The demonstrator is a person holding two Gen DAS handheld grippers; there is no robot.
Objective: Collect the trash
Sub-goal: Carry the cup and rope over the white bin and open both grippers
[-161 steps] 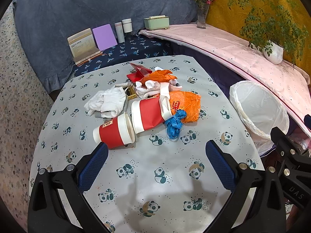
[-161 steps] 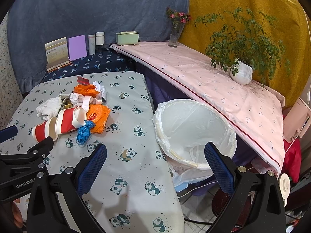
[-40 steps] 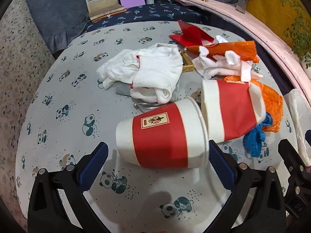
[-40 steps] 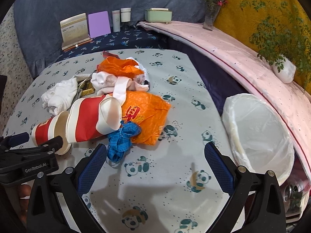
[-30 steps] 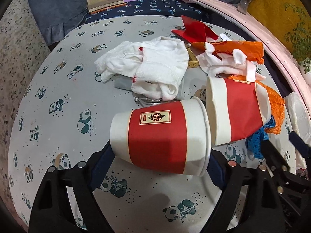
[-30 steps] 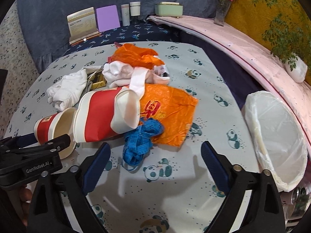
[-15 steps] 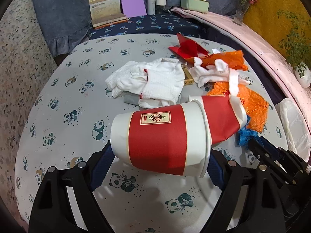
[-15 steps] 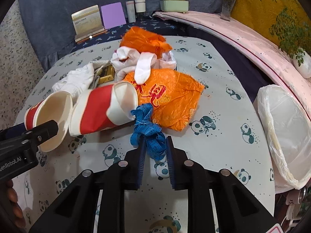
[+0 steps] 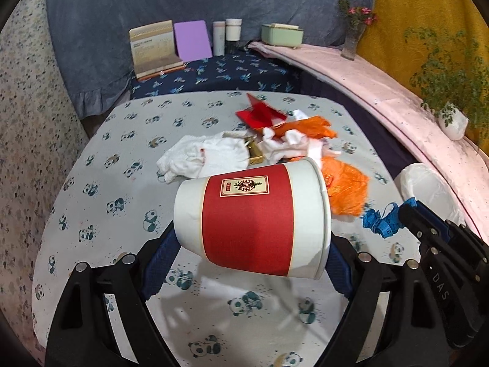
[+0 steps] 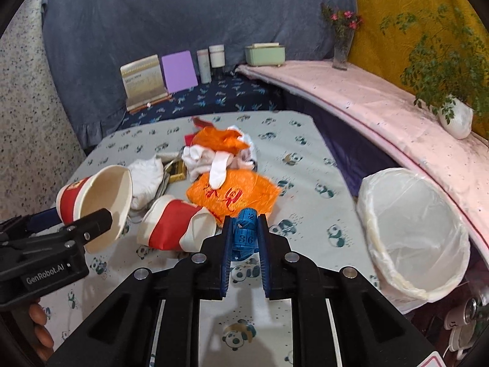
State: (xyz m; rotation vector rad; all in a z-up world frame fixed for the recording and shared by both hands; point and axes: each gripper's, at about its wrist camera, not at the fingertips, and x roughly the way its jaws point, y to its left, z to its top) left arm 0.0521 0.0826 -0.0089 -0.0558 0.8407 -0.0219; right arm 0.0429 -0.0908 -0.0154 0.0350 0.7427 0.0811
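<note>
Desk (image 9: 91,214): covered by a panda-print cloth, trash piled around its middle.
Bin (image 10: 412,235): white-lined, open, off the desk edge at 3 o'clock in the right wrist view.
Orange bag (image 10: 232,192): lies flat mid-desk, under a white rag.
Second cup (image 10: 174,226): on its side, at 9 o'clock of the right fingers.
Left gripper (image 9: 250,244): fingers clamped across a red-and-white paper cup (image 9: 253,220), held sideways clear of the desk.
Right gripper (image 10: 244,238): fingers nearly closed, pinching a bunched blue tape measure (image 10: 246,232), just in front of the orange bag.
</note>
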